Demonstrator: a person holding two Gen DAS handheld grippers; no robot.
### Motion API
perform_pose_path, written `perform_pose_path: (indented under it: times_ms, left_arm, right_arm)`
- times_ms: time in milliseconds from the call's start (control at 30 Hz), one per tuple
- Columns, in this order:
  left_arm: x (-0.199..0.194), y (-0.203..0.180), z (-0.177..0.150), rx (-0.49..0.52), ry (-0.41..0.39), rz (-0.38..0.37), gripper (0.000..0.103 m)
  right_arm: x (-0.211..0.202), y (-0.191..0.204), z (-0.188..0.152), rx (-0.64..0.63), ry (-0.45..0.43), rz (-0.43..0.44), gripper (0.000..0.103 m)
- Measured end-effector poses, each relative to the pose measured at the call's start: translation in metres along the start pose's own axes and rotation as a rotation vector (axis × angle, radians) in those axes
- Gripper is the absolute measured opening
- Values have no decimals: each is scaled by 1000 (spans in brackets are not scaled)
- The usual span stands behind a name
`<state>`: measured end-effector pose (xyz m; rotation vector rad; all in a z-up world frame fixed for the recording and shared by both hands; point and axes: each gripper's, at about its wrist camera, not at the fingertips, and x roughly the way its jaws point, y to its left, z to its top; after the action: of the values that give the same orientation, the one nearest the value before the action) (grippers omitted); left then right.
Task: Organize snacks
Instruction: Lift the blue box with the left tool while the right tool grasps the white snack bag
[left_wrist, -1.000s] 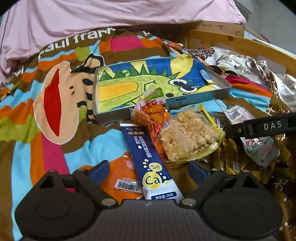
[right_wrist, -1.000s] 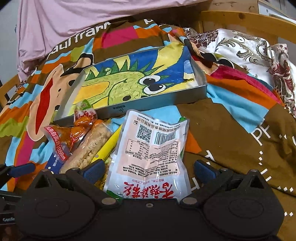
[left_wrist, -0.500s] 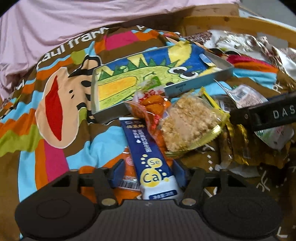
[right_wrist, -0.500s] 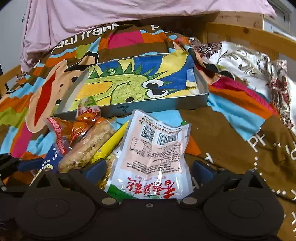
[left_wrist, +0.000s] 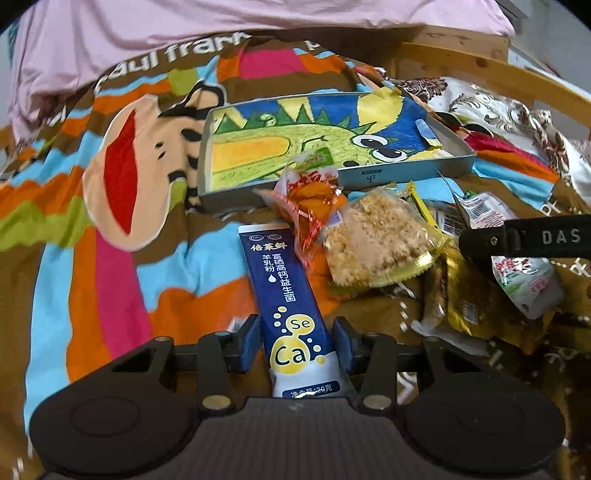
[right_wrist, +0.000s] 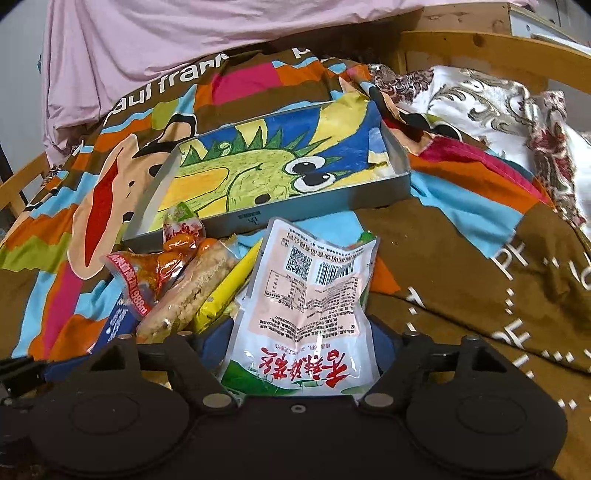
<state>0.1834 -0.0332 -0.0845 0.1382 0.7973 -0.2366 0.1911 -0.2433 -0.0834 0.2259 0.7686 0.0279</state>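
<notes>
A shallow grey tray (left_wrist: 388, 176) with a crocodile drawing inside lies on the bed blanket; it also shows in the right wrist view (right_wrist: 325, 206). My left gripper (left_wrist: 295, 345) is shut on a dark blue sachet (left_wrist: 284, 295) marked "Se Ca". My right gripper (right_wrist: 299, 350) is closed around a white pouch with red lettering (right_wrist: 314, 306). A pile of snacks lies between them: an orange-red packet (left_wrist: 310, 206), a clear pack of crumbly bars (left_wrist: 373, 236), and a yellow stick (right_wrist: 229, 291).
The colourful monkey-print blanket (left_wrist: 122, 177) covers the bed. A pink sheet (left_wrist: 184, 33) lies at the back. A wooden bed rail (right_wrist: 498, 51) and a patterned cloth (right_wrist: 491, 107) are at the right. Gold wrappers (left_wrist: 465, 295) lie under my right gripper's arm.
My left gripper's fingers have closed in onto the blue sachet. My right gripper's fingers have closed in on the white pouch and the view has shifted slightly.
</notes>
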Motion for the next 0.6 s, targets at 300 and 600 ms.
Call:
perform_pose_path:
  times_ms: [300,600]
  left_arm:
    - [-2,3,1,-43,24,-17,56]
    - [14,2,5,-28,29,29,63]
  right_arm:
    - [6,-6,-3,63,56,20,86]
    - [15,-2,-2,56,36,11,87]
